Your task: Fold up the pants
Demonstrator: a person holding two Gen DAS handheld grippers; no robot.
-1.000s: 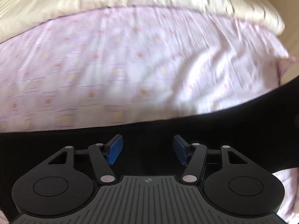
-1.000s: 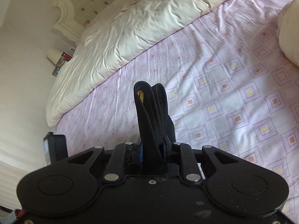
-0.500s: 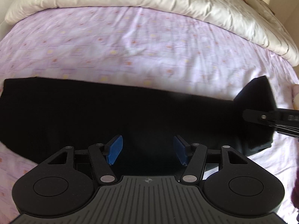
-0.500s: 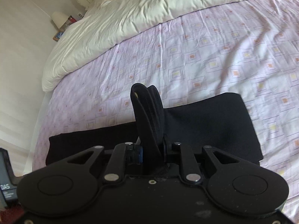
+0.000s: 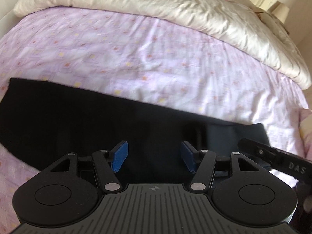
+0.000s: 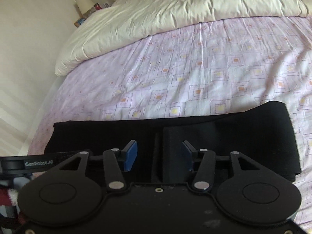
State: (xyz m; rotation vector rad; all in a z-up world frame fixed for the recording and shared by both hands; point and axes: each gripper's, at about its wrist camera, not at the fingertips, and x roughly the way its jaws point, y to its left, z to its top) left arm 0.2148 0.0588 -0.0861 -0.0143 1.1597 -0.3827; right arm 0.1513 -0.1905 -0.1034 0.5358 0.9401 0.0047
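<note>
The black pants (image 5: 74, 120) lie flat in a long band across the pink patterned sheet (image 5: 136, 58), and they show in the right wrist view too (image 6: 224, 134). There a folded-over end (image 6: 195, 146) rests on top of the band. My left gripper (image 5: 154, 156) hovers open above the dark cloth, nothing between its blue pads (image 5: 120, 154). My right gripper (image 6: 159, 156) hangs over the folded end with its jaws opening; the blue pads (image 6: 130, 154) stand clear of the fabric. Part of the right gripper (image 5: 273, 156) shows at the right edge of the left wrist view.
A cream duvet (image 6: 175, 13) is bunched along the far side of the bed. The bed's edge and a pale wall (image 6: 29, 58) lie at the left of the right wrist view. A bedside lamp (image 6: 83, 3) and small items stand in the far corner.
My right gripper has let go of the upright fold of black fabric it carried; that end now lies flat on the band. Both views swept sideways along the pants.
</note>
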